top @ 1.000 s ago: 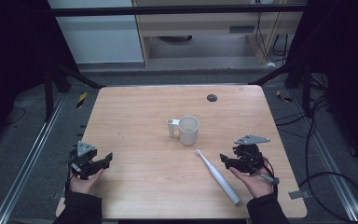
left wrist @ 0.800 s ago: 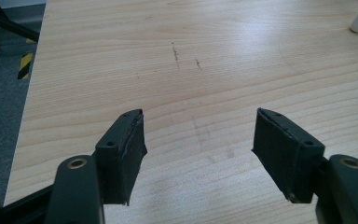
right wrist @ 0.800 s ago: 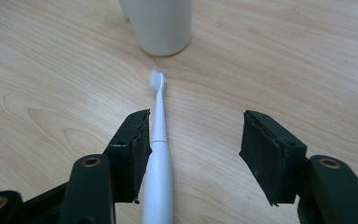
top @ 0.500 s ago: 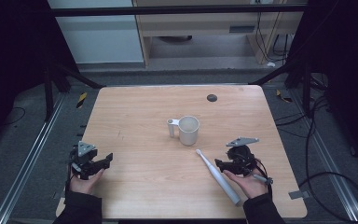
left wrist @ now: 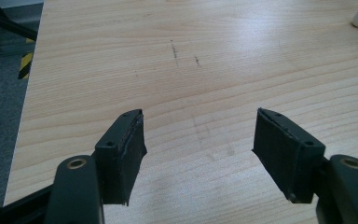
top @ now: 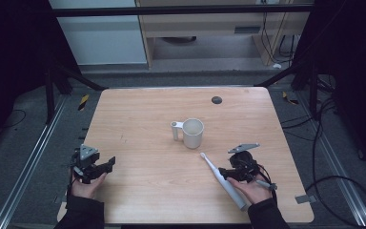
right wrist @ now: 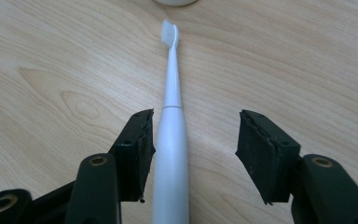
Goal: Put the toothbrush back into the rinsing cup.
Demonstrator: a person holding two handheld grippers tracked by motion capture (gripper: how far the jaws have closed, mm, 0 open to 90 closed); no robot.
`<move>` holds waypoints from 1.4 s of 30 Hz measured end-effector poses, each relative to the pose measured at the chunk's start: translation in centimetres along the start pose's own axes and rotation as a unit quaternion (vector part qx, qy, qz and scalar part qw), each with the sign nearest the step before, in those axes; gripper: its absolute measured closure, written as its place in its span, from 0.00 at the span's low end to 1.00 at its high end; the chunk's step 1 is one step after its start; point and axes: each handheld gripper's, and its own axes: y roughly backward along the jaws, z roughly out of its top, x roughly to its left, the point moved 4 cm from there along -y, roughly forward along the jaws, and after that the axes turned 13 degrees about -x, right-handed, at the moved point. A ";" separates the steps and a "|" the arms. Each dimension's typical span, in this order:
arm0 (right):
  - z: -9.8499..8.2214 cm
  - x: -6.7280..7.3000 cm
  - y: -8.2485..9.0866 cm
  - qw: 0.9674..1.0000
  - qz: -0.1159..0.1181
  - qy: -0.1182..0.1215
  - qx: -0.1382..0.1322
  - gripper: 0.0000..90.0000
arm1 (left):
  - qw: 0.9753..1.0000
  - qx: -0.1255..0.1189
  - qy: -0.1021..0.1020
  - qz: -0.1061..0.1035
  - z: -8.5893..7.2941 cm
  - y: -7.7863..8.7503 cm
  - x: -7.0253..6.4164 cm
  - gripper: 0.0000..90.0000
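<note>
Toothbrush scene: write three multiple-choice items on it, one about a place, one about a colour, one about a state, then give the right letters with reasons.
1. Where does the toothbrush lie relative to the mug?
A. Inside the mug
B. On the table, nearer the person than the mug
C. Beyond the mug, by the far edge

2. What colour is the toothbrush?
A. White
B. Blue
C. Green

3. How does the right tool stand to the toothbrush?
A. Jaws clamped on the brush head
B. Far off, over bare wood
C. Jaws apart, the handle lying between them

Answers:
1 B: the high view shows it flat on the wood, brush head pointing toward the mug.
2 A: handle and bristles are white in the right gripper view.
3 C: the jaws have just been closing, yet one pad stands well clear of the handle.
</note>
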 end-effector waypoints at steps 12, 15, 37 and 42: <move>-0.7 0.2 -0.7 1.000 0.009 0.003 0.028 0.52 | 1.000 0.001 -0.003 0.001 0.0 0.0 0.0 0.37; -0.9 0.3 -0.9 0.999 0.010 0.004 0.037 0.52 | 1.000 0.002 -0.003 0.001 0.0 0.0 0.0 0.37; -1.8 0.6 -2.1 0.997 0.018 0.008 0.071 0.54 | 1.000 0.005 -0.007 0.000 0.0 -0.1 -0.1 0.37; -1.9 0.7 -2.4 0.997 0.018 0.007 0.077 0.55 | 1.000 0.006 -0.008 0.000 0.0 -0.1 -0.1 0.37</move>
